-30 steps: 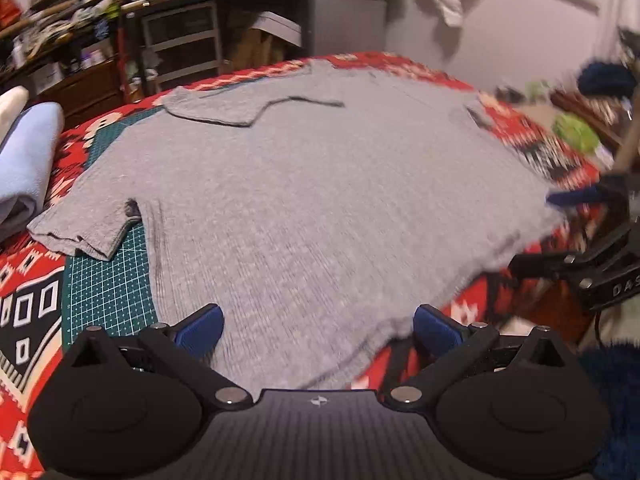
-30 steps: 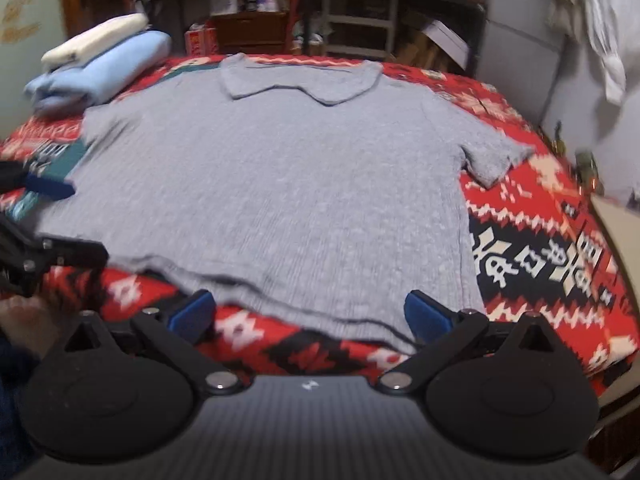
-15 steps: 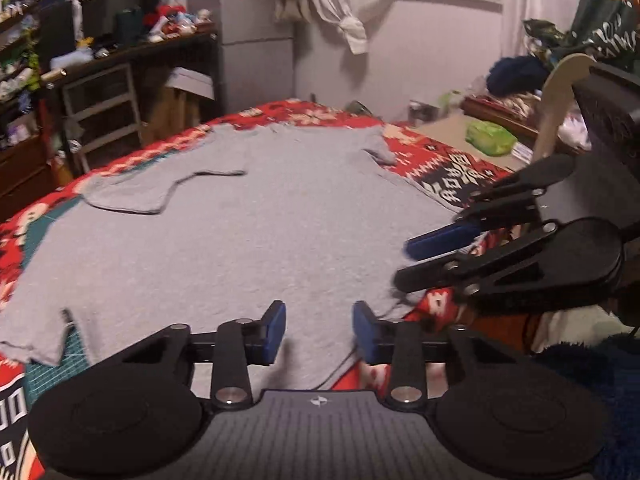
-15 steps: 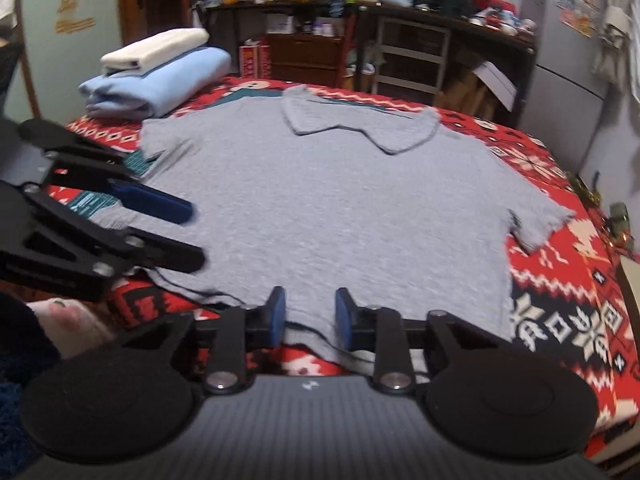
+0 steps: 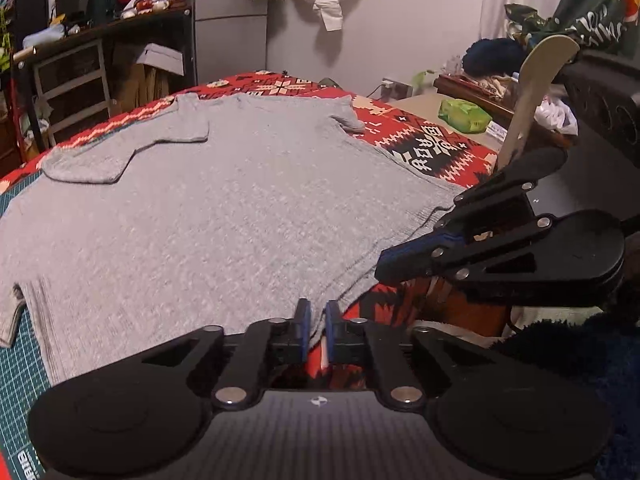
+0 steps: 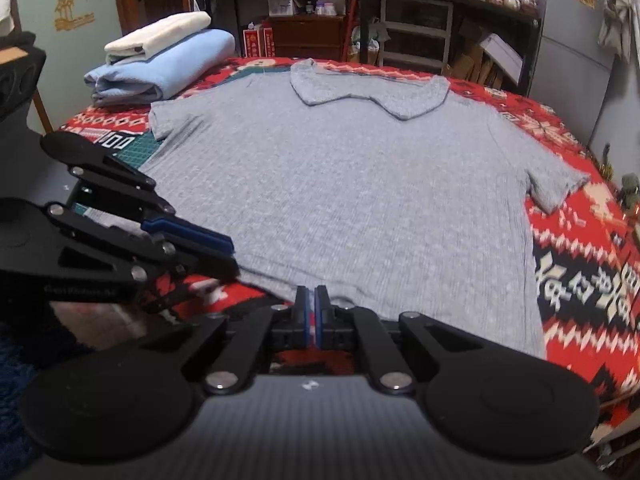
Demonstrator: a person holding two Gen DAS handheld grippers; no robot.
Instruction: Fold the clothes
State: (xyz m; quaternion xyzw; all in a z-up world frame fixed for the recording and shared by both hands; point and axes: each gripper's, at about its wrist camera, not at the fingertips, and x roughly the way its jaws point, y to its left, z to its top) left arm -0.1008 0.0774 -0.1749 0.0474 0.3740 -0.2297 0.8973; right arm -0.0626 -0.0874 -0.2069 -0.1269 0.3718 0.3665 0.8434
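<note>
Grey t-shirt (image 6: 360, 200) spread flat across mid-frame on the red patterned blanket (image 6: 580, 248), collar toward the top. Left claw (image 5: 316, 326) pinched shut on the near hem, right claw (image 6: 311, 312) clamped on it too. Folded blue and white stack (image 6: 160, 60) upper left, beside the shirt.

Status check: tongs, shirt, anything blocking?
Left tongs shut on shirt hem. Right tongs shut on hem too. Shirt flat, unfolded. Nothing blocking.
</note>
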